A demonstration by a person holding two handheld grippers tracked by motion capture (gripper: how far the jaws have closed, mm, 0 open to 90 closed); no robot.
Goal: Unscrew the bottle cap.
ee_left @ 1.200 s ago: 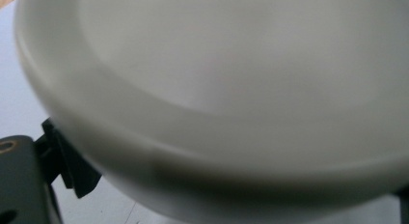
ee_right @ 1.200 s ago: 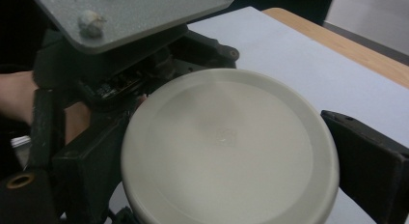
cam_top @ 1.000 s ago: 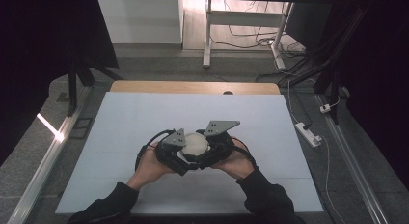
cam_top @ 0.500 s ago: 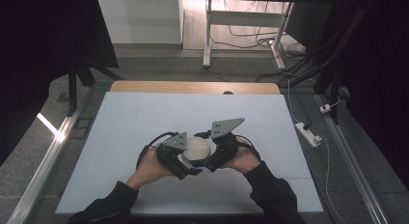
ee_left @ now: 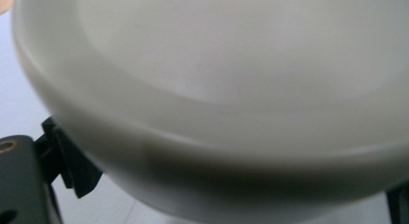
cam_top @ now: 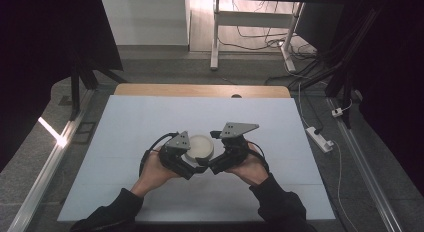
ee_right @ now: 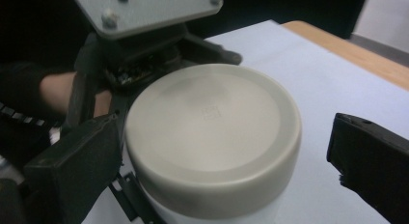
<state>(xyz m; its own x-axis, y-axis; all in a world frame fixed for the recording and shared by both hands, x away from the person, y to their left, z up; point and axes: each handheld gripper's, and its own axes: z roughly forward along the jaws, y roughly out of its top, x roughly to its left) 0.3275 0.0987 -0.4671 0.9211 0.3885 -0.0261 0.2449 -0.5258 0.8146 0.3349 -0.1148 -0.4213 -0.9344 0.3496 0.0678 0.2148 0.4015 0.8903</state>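
Two hands meet near the front middle of a pale surface (cam_top: 150, 122), each working a claw against a round cream jar (cam_top: 199, 146) with a flat lid. The left claw (cam_top: 186, 162) sits tight against the jar's near-left side, its grip hidden by the lid, so whether it pinches cannot be told. The right claw (ee_right: 217, 156) stands spread, one pad against the jar's left flank and the other well clear on the right. A small square mark is stamped at the lid's centre, too faint to read. Beyond the surface's wooden far edge (cam_top: 200, 90), cables trail across the floor.
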